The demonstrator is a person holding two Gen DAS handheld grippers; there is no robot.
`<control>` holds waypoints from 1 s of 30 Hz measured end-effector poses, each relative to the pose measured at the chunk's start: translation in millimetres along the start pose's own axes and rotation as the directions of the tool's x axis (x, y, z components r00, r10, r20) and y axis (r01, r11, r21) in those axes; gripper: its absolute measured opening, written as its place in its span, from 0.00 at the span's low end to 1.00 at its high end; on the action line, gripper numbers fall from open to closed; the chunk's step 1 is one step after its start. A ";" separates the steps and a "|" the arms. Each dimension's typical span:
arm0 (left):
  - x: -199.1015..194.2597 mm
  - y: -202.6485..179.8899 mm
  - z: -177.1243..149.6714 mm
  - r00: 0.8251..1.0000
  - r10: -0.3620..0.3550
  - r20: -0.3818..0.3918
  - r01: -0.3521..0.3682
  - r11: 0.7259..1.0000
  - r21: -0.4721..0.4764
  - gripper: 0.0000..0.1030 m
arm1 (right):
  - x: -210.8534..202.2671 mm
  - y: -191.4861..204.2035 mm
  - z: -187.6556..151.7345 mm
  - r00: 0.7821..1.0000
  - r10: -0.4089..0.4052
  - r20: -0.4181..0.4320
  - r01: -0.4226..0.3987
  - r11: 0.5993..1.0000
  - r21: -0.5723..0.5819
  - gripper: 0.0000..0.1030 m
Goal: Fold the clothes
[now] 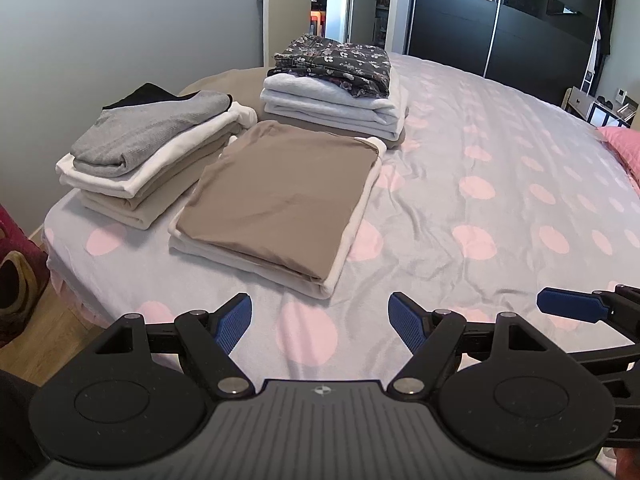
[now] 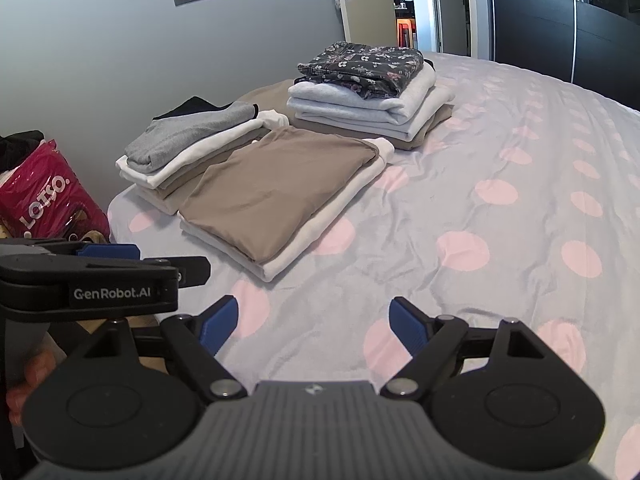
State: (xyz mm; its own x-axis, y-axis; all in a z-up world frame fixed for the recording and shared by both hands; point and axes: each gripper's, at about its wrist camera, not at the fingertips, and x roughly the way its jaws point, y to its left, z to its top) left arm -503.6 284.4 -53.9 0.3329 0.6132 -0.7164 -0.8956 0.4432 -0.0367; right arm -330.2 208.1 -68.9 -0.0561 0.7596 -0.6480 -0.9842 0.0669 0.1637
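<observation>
Three stacks of folded clothes lie on the bed (image 1: 500,208). The nearest has a folded tan garment (image 1: 280,196) on a white one. To its left a grey knit top (image 1: 148,132) tops a white and beige stack. Behind it a dark floral garment (image 1: 340,64) tops pale grey sweaters. The tan garment (image 2: 276,188), grey top (image 2: 188,136) and floral garment (image 2: 364,68) also show in the right wrist view. My left gripper (image 1: 320,324) is open and empty over the bed's near edge. My right gripper (image 2: 312,324) is open and empty beside it.
The bedsheet (image 2: 460,216) is grey with pink dots and lies bare to the right of the stacks. A red LOTSO bag (image 2: 48,196) stands on the floor at the left. A grey wall, an open door and a black wardrobe (image 1: 500,20) lie beyond the bed.
</observation>
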 end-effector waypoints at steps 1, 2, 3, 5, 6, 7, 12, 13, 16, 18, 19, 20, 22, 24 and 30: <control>-0.4 -0.4 -0.5 1.000 -0.003 -0.001 0.003 1.000 -0.003 0.72 | -0.5 -0.1 -0.4 1.000 0.000 0.000 0.000 1.000 0.000 0.82; -0.8 -0.7 -1.0 1.000 -0.006 -0.001 0.006 1.000 -0.007 0.72 | -0.9 -0.1 -0.4 1.000 0.001 0.001 -0.001 1.000 -0.001 0.82; -1.1 -0.9 -1.3 1.000 -0.009 -0.003 0.009 1.000 -0.009 0.72 | -1.8 -0.1 -1.2 1.000 0.003 0.002 -0.003 1.000 -0.002 0.82; -1.3 -1.7 -1.8 1.000 -0.008 -0.004 0.008 1.000 -0.011 0.72 | -2.5 -0.5 -1.9 1.000 0.003 0.002 -0.003 1.000 -0.002 0.82; -1.5 -2.0 -1.9 1.000 -0.006 -0.004 0.006 1.000 -0.010 0.72 | -2.9 -0.5 -2.0 1.000 0.003 0.002 -0.003 1.000 -0.003 0.82; -1.6 -2.3 -1.9 1.000 -0.004 -0.004 0.004 1.000 -0.010 0.72 | -3.2 -0.5 -2.2 1.000 0.003 0.002 -0.003 1.000 -0.003 0.82; -2.8 -2.4 -2.3 1.000 -0.003 -0.007 0.003 1.000 -0.014 0.72 | -4.3 -0.4 -3.0 1.000 0.006 0.003 -0.006 1.000 -0.004 0.82; -3.2 -2.8 -2.3 1.000 0.000 -0.006 0.000 1.000 -0.013 0.72 | -4.4 -0.3 -3.0 1.000 0.007 0.003 -0.007 1.000 -0.003 0.82; -4.6 -3.5 -2.9 1.000 0.007 -0.002 -0.007 1.000 -0.011 0.72 | -4.6 -0.2 -2.9 1.000 0.009 0.004 -0.009 1.000 -0.003 0.82; -4.7 -2.8 -2.9 1.000 0.007 -0.003 -0.007 1.000 -0.015 0.72 | -4.8 -0.2 -3.2 1.000 0.008 0.005 -0.008 1.000 -0.001 0.82; -4.6 -2.3 -2.9 1.000 0.008 -0.003 -0.008 1.000 -0.017 0.72 | -4.8 -0.6 -3.2 1.000 0.008 0.005 -0.008 1.000 0.001 0.82; -4.5 -2.0 -2.9 1.000 0.009 -0.003 -0.009 1.000 -0.019 0.72 | -4.5 -0.6 -2.9 1.000 0.007 0.005 -0.007 1.000 0.002 0.83; -4.2 -2.0 -3.1 1.000 0.015 -0.001 -0.015 1.000 -0.018 0.72 | -4.6 -0.5 -2.8 1.000 0.004 0.005 -0.004 1.000 0.001 0.83; -3.5 -2.0 -3.2 1.000 0.015 -0.003 -0.015 1.000 -0.022 0.72 | -3.9 -0.1 -2.8 1.000 0.004 0.005 -0.004 1.000 0.000 0.83; -1.8 -2.6 -4.0 1.000 0.006 -0.004 -0.007 1.000 -0.029 0.72 | -3.6 0.0 -2.9 1.000 0.007 0.003 -0.007 1.000 -0.004 0.83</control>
State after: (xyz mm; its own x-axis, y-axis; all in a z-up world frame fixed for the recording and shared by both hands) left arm -503.0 279.6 -55.3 0.3260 0.6135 -0.7192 -0.9059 0.4203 -0.0521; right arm -330.5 203.5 -68.7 -0.0624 0.7620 -0.6446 -0.9844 0.0593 0.1654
